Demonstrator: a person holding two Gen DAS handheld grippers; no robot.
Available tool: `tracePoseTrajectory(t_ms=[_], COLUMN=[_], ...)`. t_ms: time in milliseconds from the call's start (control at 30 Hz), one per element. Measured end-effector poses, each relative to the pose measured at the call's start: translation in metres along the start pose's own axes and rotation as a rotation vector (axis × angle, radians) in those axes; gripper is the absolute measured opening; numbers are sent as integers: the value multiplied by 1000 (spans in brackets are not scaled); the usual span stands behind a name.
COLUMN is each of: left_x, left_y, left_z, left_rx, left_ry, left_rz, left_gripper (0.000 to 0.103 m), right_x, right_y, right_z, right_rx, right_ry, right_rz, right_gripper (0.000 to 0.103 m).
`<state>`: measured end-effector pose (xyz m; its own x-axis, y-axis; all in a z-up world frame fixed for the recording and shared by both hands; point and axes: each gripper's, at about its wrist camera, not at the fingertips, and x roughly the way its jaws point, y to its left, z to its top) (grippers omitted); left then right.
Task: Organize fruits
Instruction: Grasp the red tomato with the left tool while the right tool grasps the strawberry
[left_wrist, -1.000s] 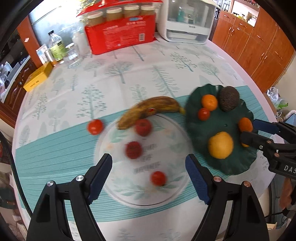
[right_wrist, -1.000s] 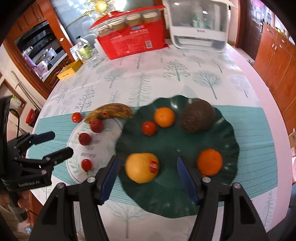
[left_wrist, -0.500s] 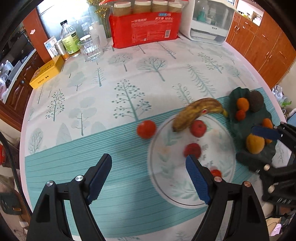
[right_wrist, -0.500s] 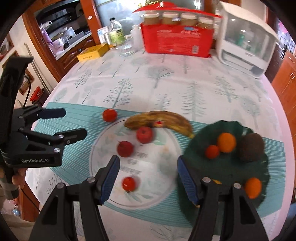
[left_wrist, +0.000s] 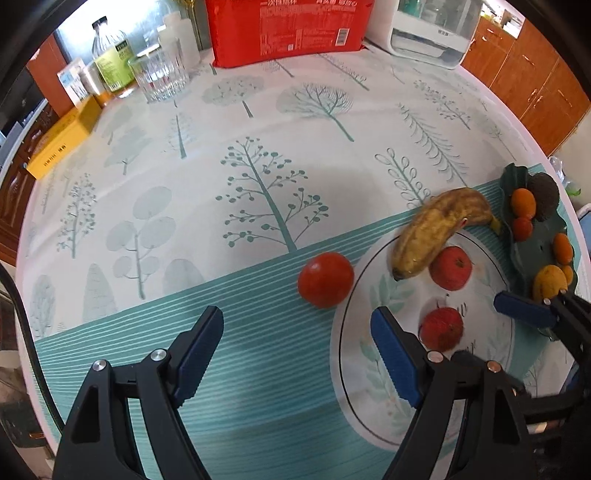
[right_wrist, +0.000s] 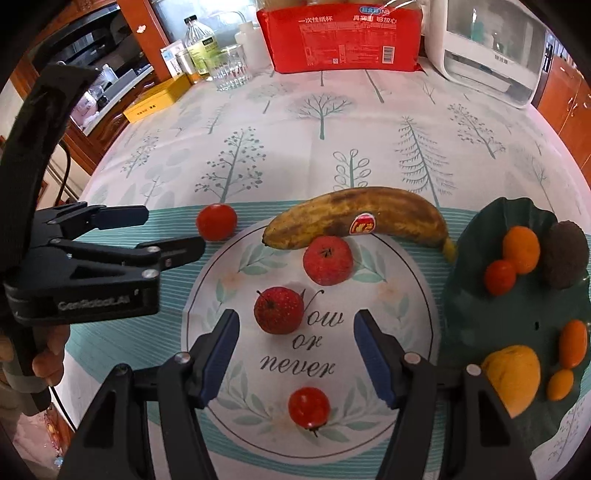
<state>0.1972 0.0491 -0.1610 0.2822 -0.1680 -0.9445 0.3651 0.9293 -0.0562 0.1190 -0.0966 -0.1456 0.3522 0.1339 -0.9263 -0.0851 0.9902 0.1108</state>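
Observation:
A red tomato (left_wrist: 325, 279) lies on the tablecloth just left of the white round plate (left_wrist: 354, 387); it also shows in the right wrist view (right_wrist: 216, 222). My left gripper (left_wrist: 297, 349) is open and empty, a little short of that tomato. The plate (right_wrist: 417, 295) holds two red fruits (right_wrist: 327, 260) (right_wrist: 278, 309), a small tomato (right_wrist: 308, 407) and the end of a spotted banana (right_wrist: 354, 218). My right gripper (right_wrist: 295, 350) is open and empty, low over the plate. A dark green leaf plate (right_wrist: 476, 314) at the right holds oranges, a small tomato, a yellow fruit and an avocado (right_wrist: 565, 258).
At the table's far side stand a red package (right_wrist: 343, 37), a white appliance (right_wrist: 491, 51), a glass (left_wrist: 160, 74), a bottle (left_wrist: 110, 59) and a yellow box (left_wrist: 61, 142). Wooden cabinets (left_wrist: 532, 81) stand beyond the table's right edge.
My left gripper has moved left and forward, from over the white plate to face the tomato on the cloth. My right gripper has moved left from the green plate to over the white plate.

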Motion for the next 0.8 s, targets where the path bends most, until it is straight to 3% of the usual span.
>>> tracePoseTrajectory(t_ms=[233, 300, 433, 600, 700, 733, 800], left_x=[17, 21, 27, 27, 26, 25, 24], left_y=[4, 5, 2, -8, -15, -16, -17], left_z=[6, 6, 8, 9, 9, 9, 9], left_rx=[-55, -64, -69, -27, -2, 1, -1], left_ry=[-22, -25, -30, -50, -61, -63, -60], left_rz=[-23, -33, -45, -39, -39, -41, -57], left_gripper=[76, 71, 65, 60, 47, 38, 34], right_x=[12, 16, 18, 17, 16, 16, 15], right_y=[11, 12, 13, 17, 17, 17, 15], right_z=[2, 1, -1, -6, -8, -8, -10], right_rx=[-20, -17, -9, -15, -11, -7, 3], right_ry=[-17, -10, -9, -7, -9, -11, -14], right_rz=[-53, -57, -43, -23, -22, -19, -12], right_gripper=[61, 51, 46, 31, 30, 30, 30])
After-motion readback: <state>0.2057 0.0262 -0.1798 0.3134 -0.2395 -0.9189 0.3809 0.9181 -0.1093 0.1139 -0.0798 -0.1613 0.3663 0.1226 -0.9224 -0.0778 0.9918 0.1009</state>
